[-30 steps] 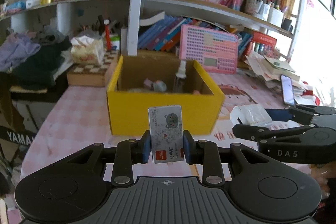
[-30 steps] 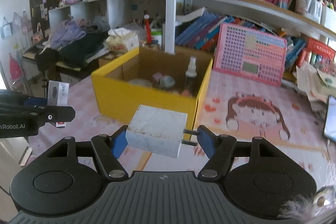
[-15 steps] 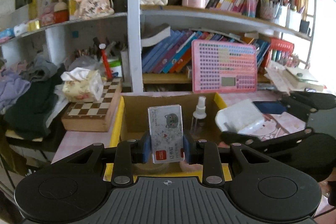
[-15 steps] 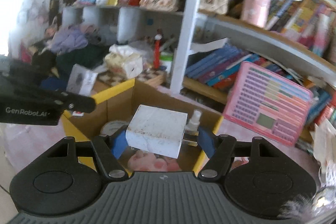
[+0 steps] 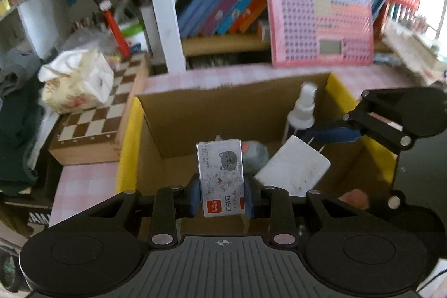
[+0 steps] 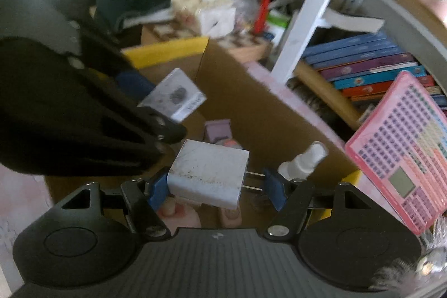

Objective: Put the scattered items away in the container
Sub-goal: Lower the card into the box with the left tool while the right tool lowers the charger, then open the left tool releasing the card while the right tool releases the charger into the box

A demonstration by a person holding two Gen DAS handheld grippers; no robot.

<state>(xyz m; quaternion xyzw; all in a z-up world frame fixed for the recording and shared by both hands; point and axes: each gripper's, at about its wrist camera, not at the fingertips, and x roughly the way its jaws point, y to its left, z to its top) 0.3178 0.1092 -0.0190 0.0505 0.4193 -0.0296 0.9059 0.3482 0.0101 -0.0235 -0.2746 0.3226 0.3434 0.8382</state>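
Note:
My left gripper (image 5: 222,196) is shut on a small staple box (image 5: 220,178) with a cat drawing, held upright over the open yellow cardboard box (image 5: 127,136). My right gripper (image 6: 215,187) is shut on a white plug adapter (image 6: 208,175), one pad on its body and the other on its two prongs. In the left wrist view the adapter (image 5: 293,166) and right gripper (image 5: 329,134) hang over the box's right half. In the right wrist view the staple box (image 6: 174,94) shows at the left. A spray bottle (image 5: 303,111) stands inside with other small items.
A chessboard (image 5: 95,119) with a tissue pack (image 5: 78,80) lies left of the box. A pink keypad toy (image 5: 321,24) leans against a bookshelf with books (image 5: 223,7) behind it. Dark clothes (image 5: 16,116) pile at far left. The tabletop has a pink checked cloth (image 5: 81,186).
Both grippers have moved forward from in front of the yellow box to above its opening and tilted downward, each still gripping its item. The right gripper has rolled.

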